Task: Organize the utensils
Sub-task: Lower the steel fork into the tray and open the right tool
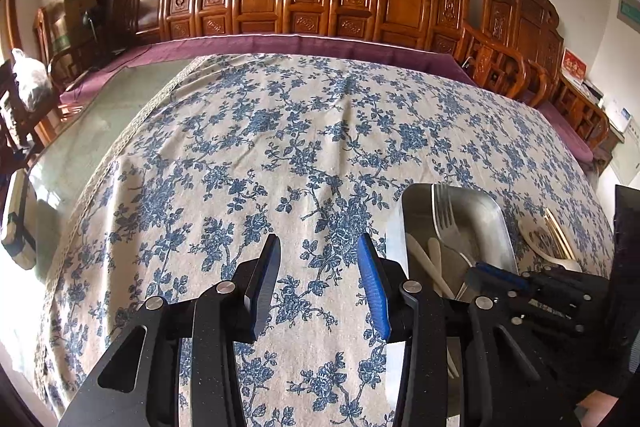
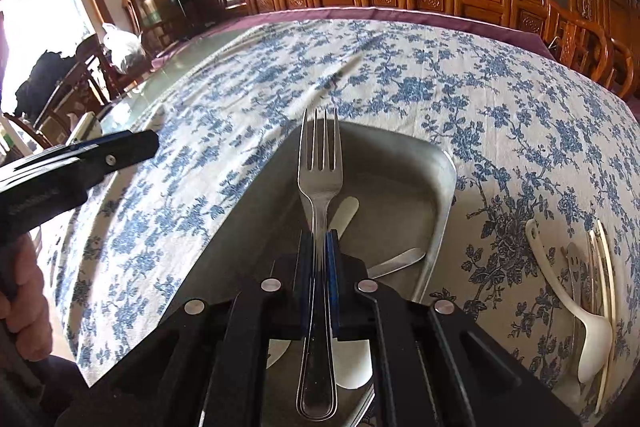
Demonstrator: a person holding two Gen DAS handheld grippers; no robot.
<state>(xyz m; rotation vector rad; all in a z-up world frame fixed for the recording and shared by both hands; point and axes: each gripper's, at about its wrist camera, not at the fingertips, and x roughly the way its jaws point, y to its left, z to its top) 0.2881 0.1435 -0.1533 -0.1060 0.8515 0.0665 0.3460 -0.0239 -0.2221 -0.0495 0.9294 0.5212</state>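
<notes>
The right claw [image 2: 318, 247] gripped the fork [image 2: 320, 163] by its neck over the metal tray [image 2: 440, 187]; lowering it flat alongside the others suited best. The left claw [image 1: 318, 267] hung open and empty over the worktop [image 1: 280, 131].

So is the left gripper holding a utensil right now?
No, the left gripper has its jaws apart over the bare floral tablecloth, with nothing between them.

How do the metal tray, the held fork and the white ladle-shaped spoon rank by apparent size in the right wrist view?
1. Metal tray
2. Fork, inflated by nearness to the camera
3. White spoon, close to the fork, so unsure
</notes>
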